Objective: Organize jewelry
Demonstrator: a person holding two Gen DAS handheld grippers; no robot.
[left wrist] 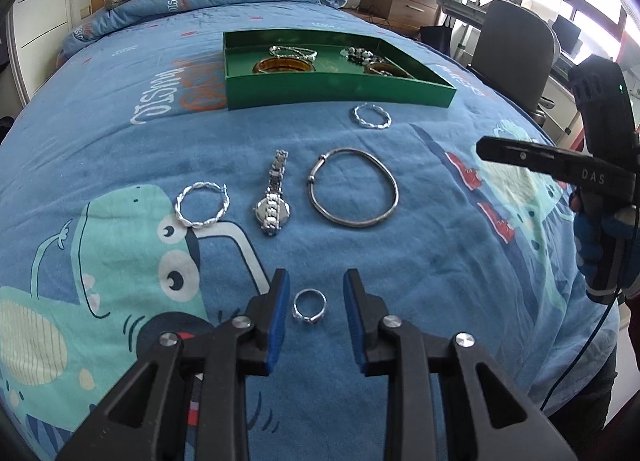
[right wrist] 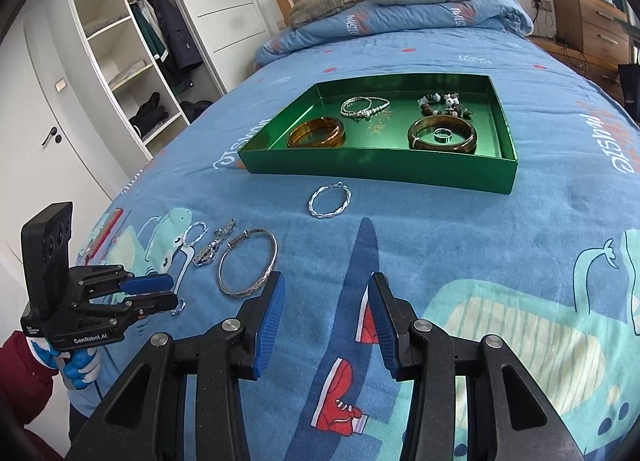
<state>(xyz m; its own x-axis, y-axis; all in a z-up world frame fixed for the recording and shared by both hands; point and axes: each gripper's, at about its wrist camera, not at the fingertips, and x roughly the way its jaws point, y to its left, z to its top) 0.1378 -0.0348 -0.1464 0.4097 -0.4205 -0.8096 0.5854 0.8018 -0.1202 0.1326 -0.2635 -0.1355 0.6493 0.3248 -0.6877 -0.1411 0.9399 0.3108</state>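
Observation:
A small silver ring (left wrist: pixel 309 305) lies on the blue bedspread between the pads of my left gripper (left wrist: pixel 317 276), which is open and does not touch it. Beyond it lie a twisted silver bracelet (left wrist: pixel 202 205), a silver watch (left wrist: pixel 274 197), a plain silver bangle (left wrist: pixel 354 193) and a second twisted bracelet (left wrist: pixel 372 116) near the green tray (left wrist: pixel 340 91). My right gripper (right wrist: pixel 326 293) hovers open over bare bedspread, with the bangle (right wrist: pixel 248 263) just left of its left pad. The tray (right wrist: pixel 360 169) holds amber bangles (right wrist: pixel 316 133), pearl bracelets (right wrist: pixel 364 107), a bead bracelet (right wrist: pixel 444 103) and a dark bangle (right wrist: pixel 418 137) around a ring (right wrist: pixel 443 135).
A folded quilt (right wrist: pixel 400 17) with a grey pillow lies at the bed's head. An open wardrobe (right wrist: pixel 132 57) stands left of the bed. A wooden dresser (left wrist: pixel 400 1) and a grey chair (left wrist: pixel 512 45) stand on the other side. A blue-gloved hand (right wrist: pixel 80 369) holds the left gripper.

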